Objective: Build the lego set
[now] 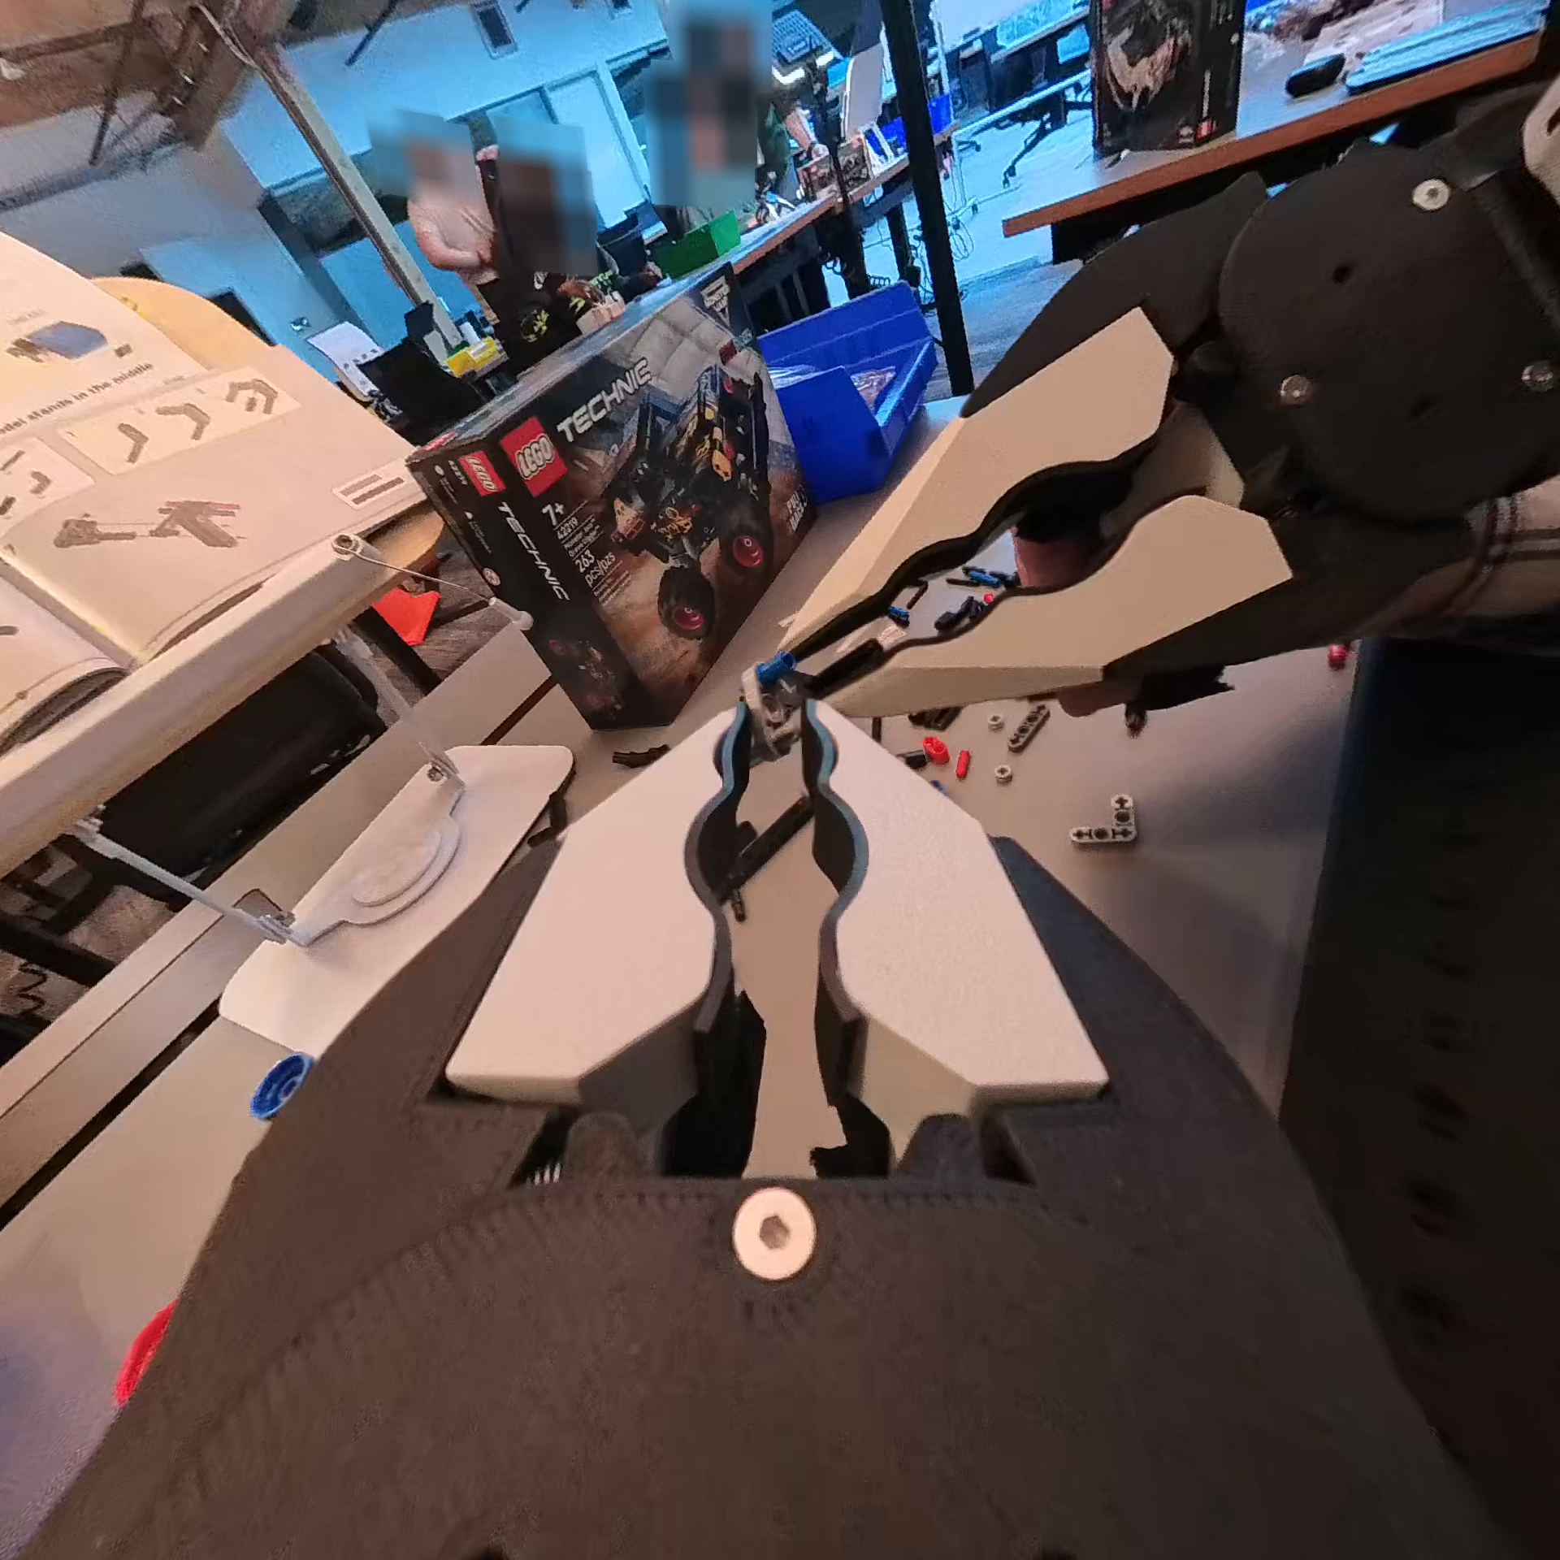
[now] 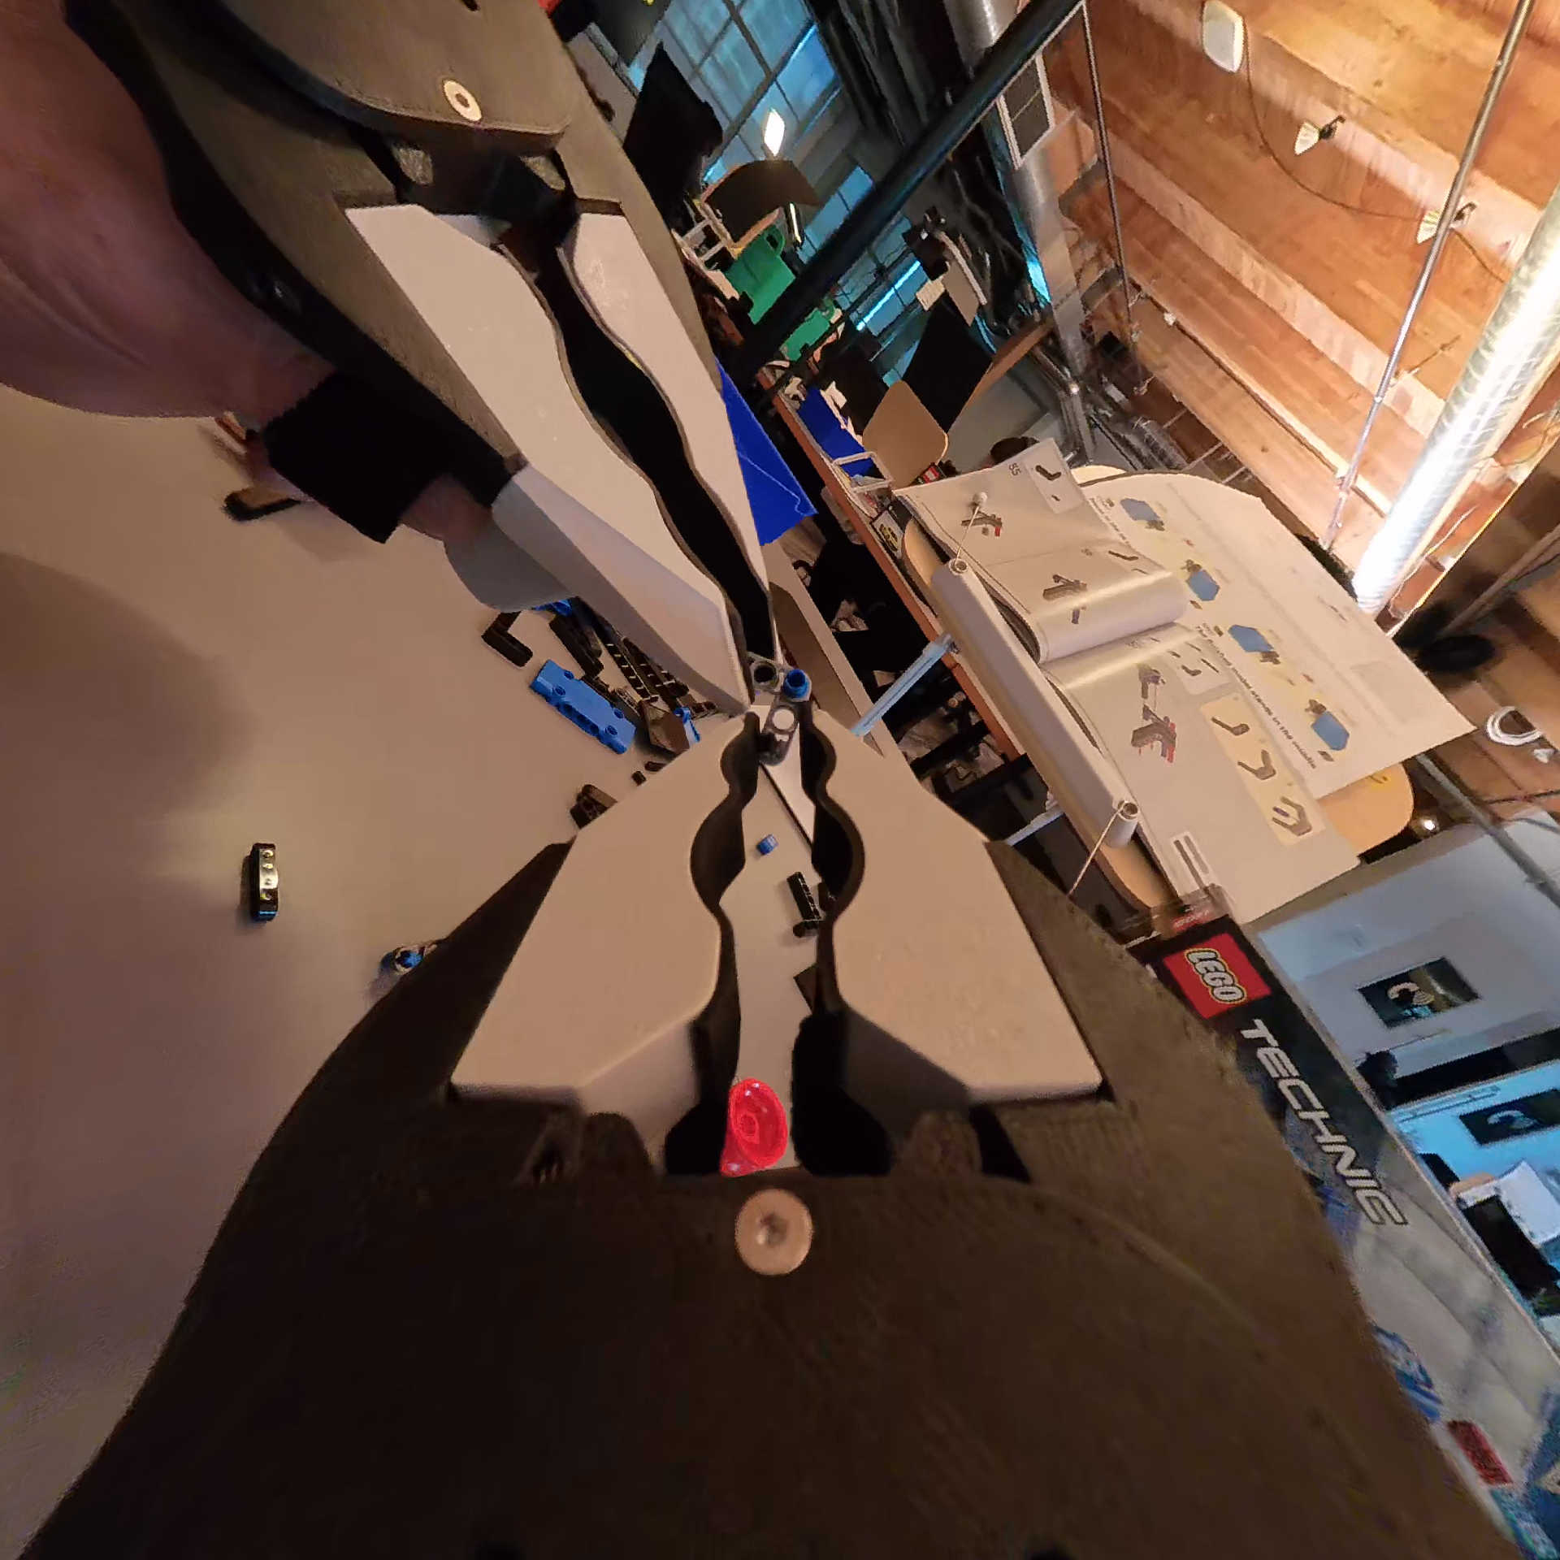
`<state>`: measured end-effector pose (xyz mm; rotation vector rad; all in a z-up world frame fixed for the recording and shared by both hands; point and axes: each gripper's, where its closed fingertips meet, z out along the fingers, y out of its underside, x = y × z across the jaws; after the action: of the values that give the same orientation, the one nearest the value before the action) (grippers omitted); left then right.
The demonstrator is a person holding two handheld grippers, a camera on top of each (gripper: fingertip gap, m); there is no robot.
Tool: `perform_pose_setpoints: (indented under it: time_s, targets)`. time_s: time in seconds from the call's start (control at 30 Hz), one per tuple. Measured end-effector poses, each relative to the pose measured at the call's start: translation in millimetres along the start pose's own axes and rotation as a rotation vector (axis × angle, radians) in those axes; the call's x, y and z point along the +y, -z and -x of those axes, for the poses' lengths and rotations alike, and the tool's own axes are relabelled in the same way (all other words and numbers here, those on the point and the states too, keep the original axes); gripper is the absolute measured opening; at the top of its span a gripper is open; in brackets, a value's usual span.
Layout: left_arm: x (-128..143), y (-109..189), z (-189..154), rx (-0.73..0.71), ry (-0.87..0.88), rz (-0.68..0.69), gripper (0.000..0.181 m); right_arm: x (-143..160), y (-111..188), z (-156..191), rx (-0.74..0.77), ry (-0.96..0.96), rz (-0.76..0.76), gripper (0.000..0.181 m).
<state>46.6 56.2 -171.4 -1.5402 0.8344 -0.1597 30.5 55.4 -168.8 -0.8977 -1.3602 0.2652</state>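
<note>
Nearest you, L gripper [image 1: 772,730] is clamped on the small grey piece [image 1: 770,713], held up over the table [image 1: 1182,886], just near of the set box [image 1: 625,506]. Booklet [image 1: 127,523] sits far left on its stand. Moving right, R gripper [image 1: 781,667] comes in pinched on the blue pin [image 1: 775,665], tips nearly touching yours. Line the pin w/ the hole, keep L steady, push straight, don't twist. Loose parts [image 1: 1013,743] lie right.
</note>
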Motion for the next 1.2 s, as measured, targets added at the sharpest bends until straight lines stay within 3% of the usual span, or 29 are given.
perform_pose_setpoints:
  time_s: [0.13, 0.57, 0.67, 0.8, 0.93, 1.2]
  targets:
    - [-4, 0, -8, 0.032, -0.012, -0.020, 0.011, 2, 2, -4, -0.032, -0.110, -0.031, 0.005]
    - [-34, 21, -13, 0.173, 0.104, -0.224, 0.025, -12, 29, -34, -0.369, -0.933, -0.413, 0.004]
    - [-29, 23, -6, 0.169, 0.120, -0.203, 0.025, -12, 40, -49, -0.422, -1.092, -0.518, 0.004]
    - [-16, 23, -8, 0.217, 0.112, -0.120, 0.025, -11, 52, -66, -0.463, -1.234, -0.631, 0.004]
    - [8, 24, -18, 0.298, 0.073, 0.032, 0.025, -9, 55, -66, -0.478, -1.234, -0.624, 0.004]
    - [92, 35, -59, 0.509, -0.023, 0.450, 0.022, -5, 51, -55, -0.468, -1.141, -0.532, 0.004]
